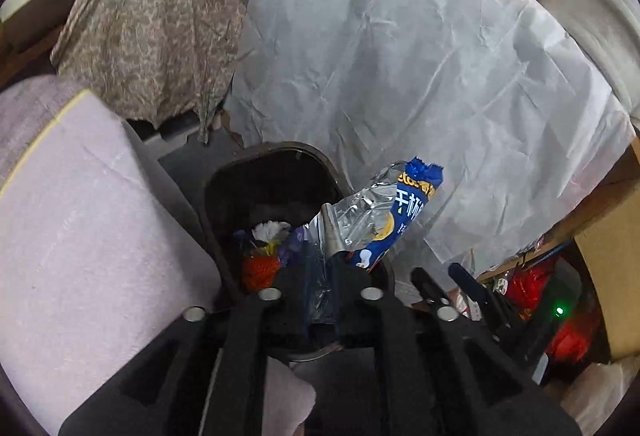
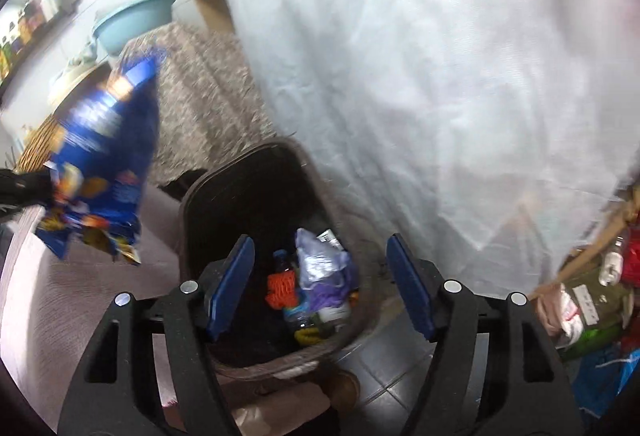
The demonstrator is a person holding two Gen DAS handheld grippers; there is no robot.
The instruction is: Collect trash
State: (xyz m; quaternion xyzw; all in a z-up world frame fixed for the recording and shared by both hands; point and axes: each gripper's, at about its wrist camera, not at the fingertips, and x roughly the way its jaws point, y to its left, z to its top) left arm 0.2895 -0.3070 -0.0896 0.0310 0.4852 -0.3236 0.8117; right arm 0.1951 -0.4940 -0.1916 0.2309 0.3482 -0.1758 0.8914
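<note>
left gripper fingers are pinching the blue snack wrapper above the dark trash bin, ready to drop. right gripper fingers are hanging spread, empty, bin at 12 o'clock.

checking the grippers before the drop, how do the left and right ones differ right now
The left gripper is shut on the blue snack wrapper; the right gripper is open and holds nothing. The left one carries the wrapper above the bin, near its rim; the right one hangs over the bin's trash. Both point down toward the bin.
</note>
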